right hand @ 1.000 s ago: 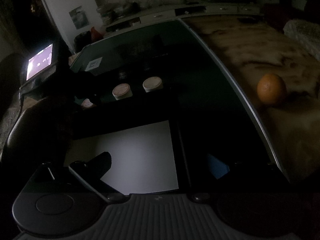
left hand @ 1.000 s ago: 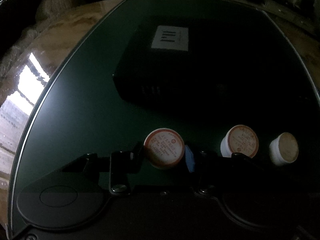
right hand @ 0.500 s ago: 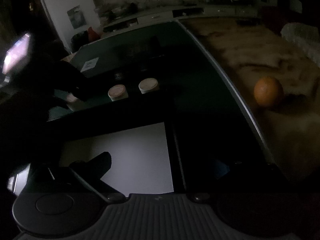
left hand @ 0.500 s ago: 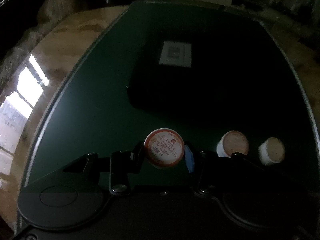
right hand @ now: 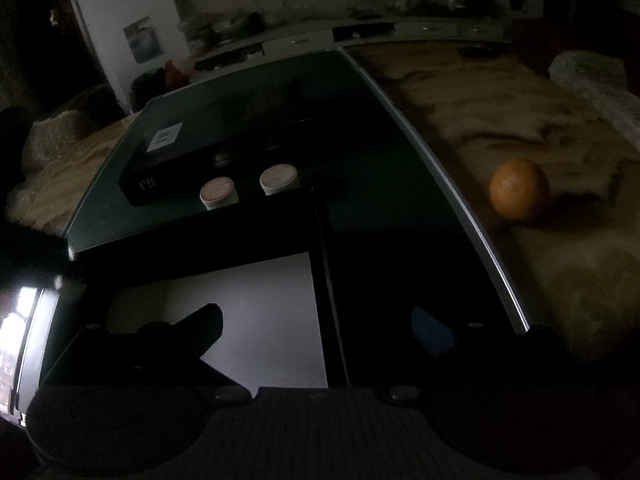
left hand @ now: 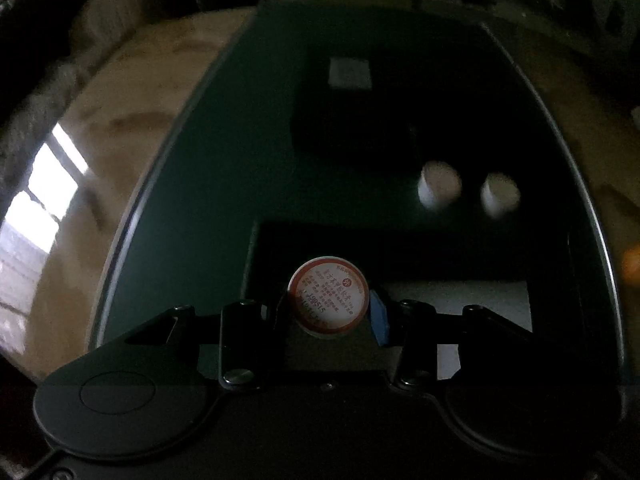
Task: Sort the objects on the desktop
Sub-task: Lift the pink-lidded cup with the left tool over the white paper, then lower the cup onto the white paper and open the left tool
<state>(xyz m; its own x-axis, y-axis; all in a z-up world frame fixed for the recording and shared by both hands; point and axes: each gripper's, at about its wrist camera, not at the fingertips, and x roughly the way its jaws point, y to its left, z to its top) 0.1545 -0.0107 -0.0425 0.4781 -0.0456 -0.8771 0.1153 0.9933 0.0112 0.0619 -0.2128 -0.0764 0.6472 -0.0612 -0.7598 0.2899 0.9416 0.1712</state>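
Note:
My left gripper (left hand: pixel 329 312) is shut on a small white cup with a red-rimmed printed foil lid (left hand: pixel 328 295) and holds it above a black-walled box with a white floor (left hand: pixel 460 294). Two more white cups (left hand: pixel 439 189) (left hand: pixel 500 193) stand on the dark green mat beyond the box; they also show in the right wrist view (right hand: pixel 218 193) (right hand: pixel 279 179). My right gripper (right hand: pixel 320 324) is open and empty over the same box (right hand: pixel 256 320). An orange (right hand: pixel 519 189) lies on the wooden table to the right of the mat.
A flat black box with a white label (left hand: pixel 352 108) lies on the green mat (left hand: pixel 224 168) behind the cups. A lit screen (right hand: pixel 20 328) shows at the left edge. Marbled wooden tabletop (right hand: pixel 540 120) surrounds the mat; shelves and clutter stand at the back.
My left gripper has lifted the cup and drawn back over the black-walled box; the two other cups and the labelled box now lie farther ahead. The right gripper has barely moved.

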